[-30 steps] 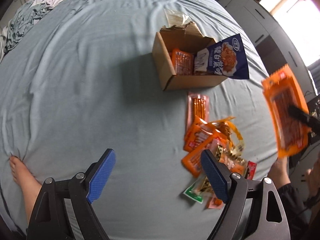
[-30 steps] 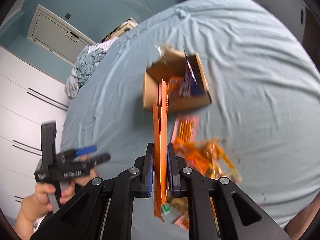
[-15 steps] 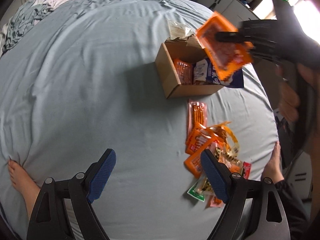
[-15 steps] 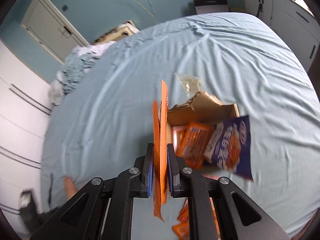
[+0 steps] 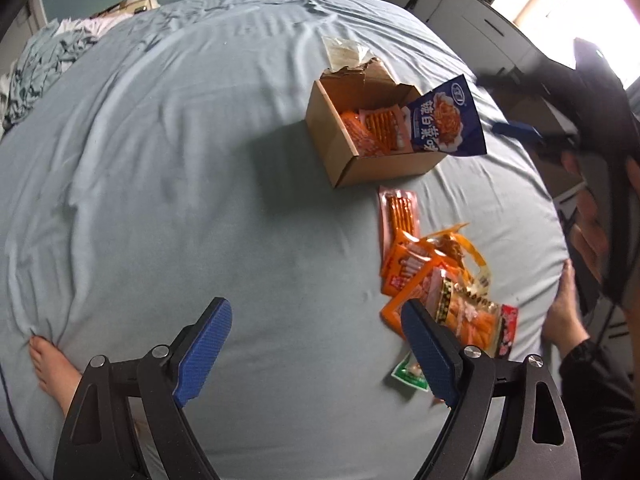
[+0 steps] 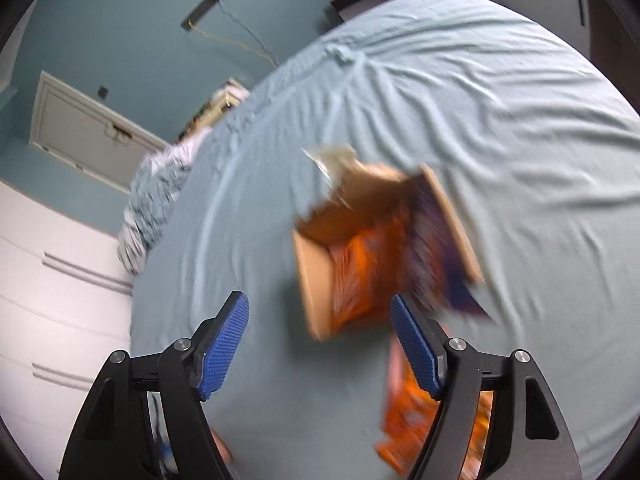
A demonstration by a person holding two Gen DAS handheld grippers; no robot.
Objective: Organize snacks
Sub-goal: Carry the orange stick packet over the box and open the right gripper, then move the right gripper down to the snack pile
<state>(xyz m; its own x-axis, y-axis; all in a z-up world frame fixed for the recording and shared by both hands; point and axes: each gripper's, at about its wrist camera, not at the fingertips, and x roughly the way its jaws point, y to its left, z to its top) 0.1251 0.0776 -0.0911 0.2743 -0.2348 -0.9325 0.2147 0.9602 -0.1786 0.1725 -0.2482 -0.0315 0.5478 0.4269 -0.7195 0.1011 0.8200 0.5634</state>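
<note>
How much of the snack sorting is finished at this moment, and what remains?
Done: the cardboard box holds orange packets and a blue pouch leaning over its rim. In hand: nothing; the right gripper has just opened with nothing between its jaws, and the left gripper is open and empty. Left: the pile of snack packets on the bed sheet.

Soft daylight, window [image 5: 568,4] glare blown out (upper right), fisheye-bent dark edges, right wrist view heavily motion-blurred
</note>
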